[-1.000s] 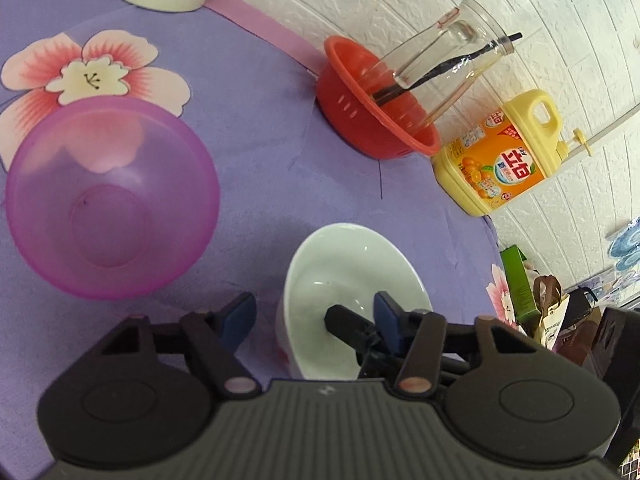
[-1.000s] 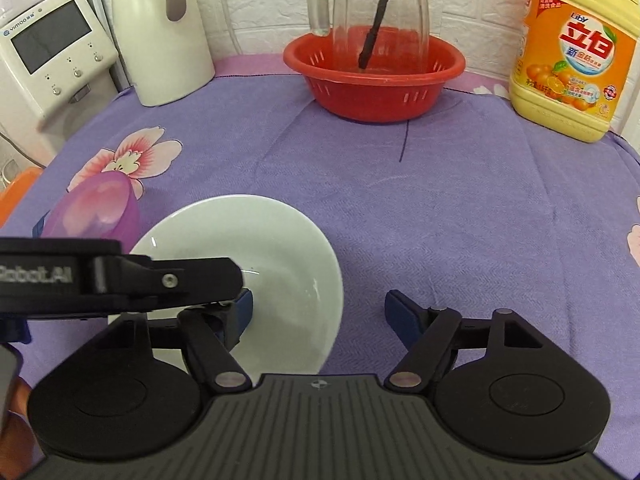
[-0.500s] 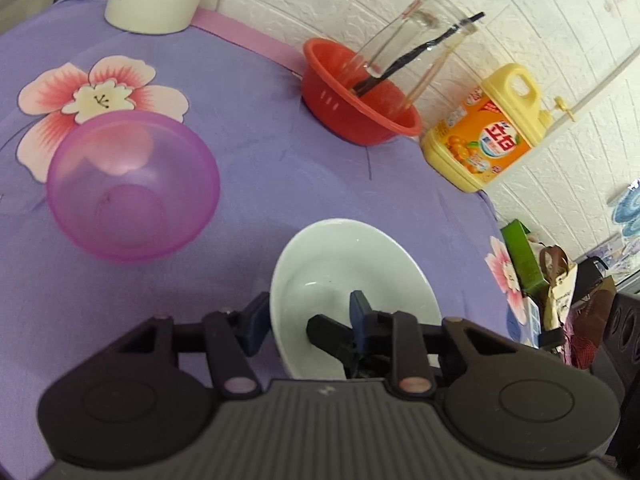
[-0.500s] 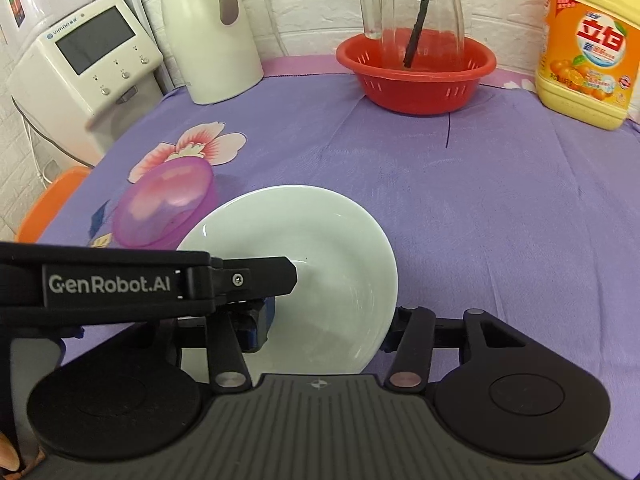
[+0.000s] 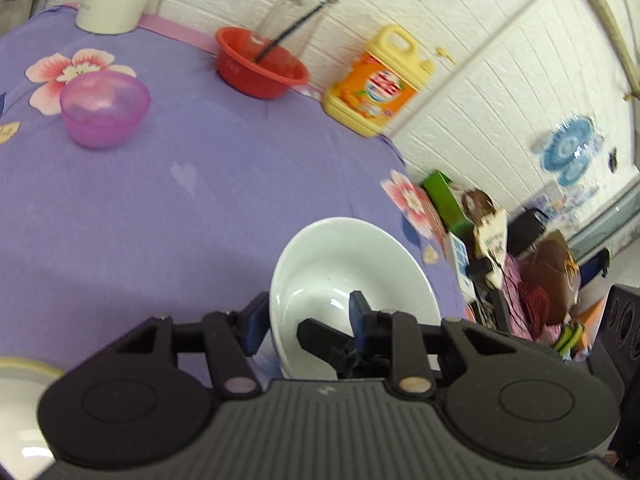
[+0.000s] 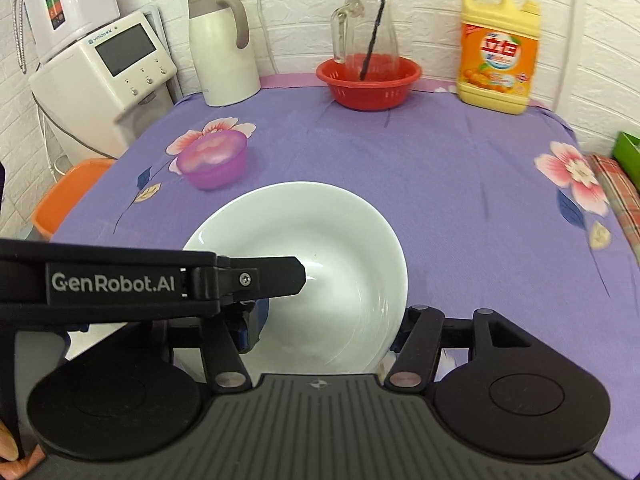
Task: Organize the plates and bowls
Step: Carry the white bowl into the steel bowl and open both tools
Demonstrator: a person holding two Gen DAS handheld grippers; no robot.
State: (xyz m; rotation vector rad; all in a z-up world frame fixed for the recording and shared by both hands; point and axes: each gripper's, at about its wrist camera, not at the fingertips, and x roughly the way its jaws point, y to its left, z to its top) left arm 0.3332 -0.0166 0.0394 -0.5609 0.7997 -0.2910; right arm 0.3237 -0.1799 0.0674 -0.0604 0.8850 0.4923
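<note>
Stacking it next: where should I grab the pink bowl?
Probably the near rim of the pink bowl, from above, one finger inside and one outside: it stands upright, mouth open, with bare tablecloth around it.

Desk clutter along a white brick-pattern wall

A purple cloth with pink flower prints [image 6: 440, 168] covers the desk. At the back stands a round red plastic colander basket [image 6: 369, 82] holding a clear glass jug [image 6: 366, 30] with a thin black stick [image 6: 374, 34] leaning inside it. To its right stands a yellow dish-soap bottle with an orange label [image 6: 497, 50]; to its left a white thermos jug with a grey handle [image 6: 222, 44]. Off the desk's left edge are a white water dispenser with a dark screen [image 6: 108, 80] and an orange plastic stool [image 6: 64, 196]. A green box [image 5: 442, 196] lies past the right edge.
</note>
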